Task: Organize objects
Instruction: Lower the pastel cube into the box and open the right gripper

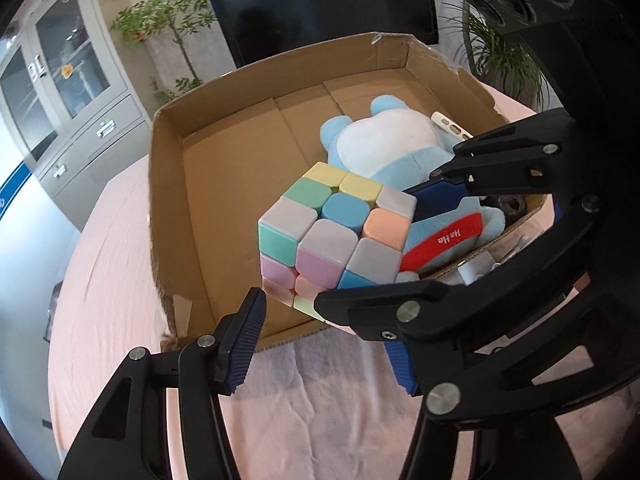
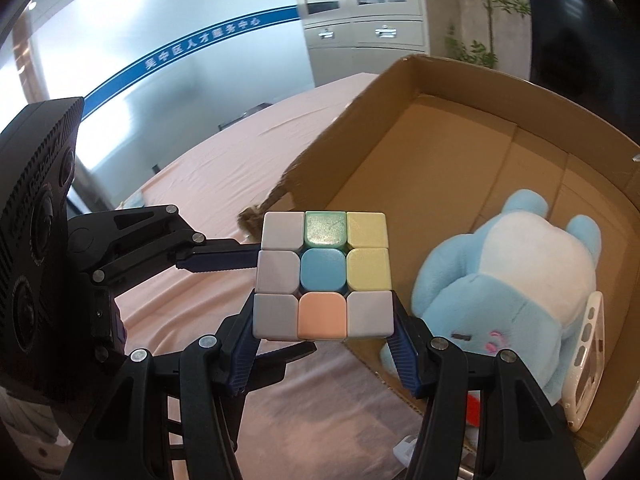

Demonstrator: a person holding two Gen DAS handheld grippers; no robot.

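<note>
A pastel puzzle cube [image 1: 332,236] [image 2: 324,276] hangs in the air over the near corner of an open cardboard box [image 1: 168,200] [image 2: 360,140]. My right gripper [image 2: 323,320] is shut on it, its pads pressing the cube's two sides. In the left wrist view it [image 1: 368,248] reaches in from the right. My left gripper [image 1: 320,320] clamps the cube's lower layer. One of its fingers [image 2: 216,262] meets the cube's left side and the other runs beneath the cube. Its right pad is partly hidden behind the right gripper.
In the box lie a blue-and-white plush toy [image 1: 384,140] [image 2: 520,280] and a white phone case [image 1: 452,126] [image 2: 588,360]. The box sits on a pink tablecloth [image 1: 120,280]. Behind stand a grey cabinet [image 1: 72,80], a dark screen [image 1: 320,0] and potted plants.
</note>
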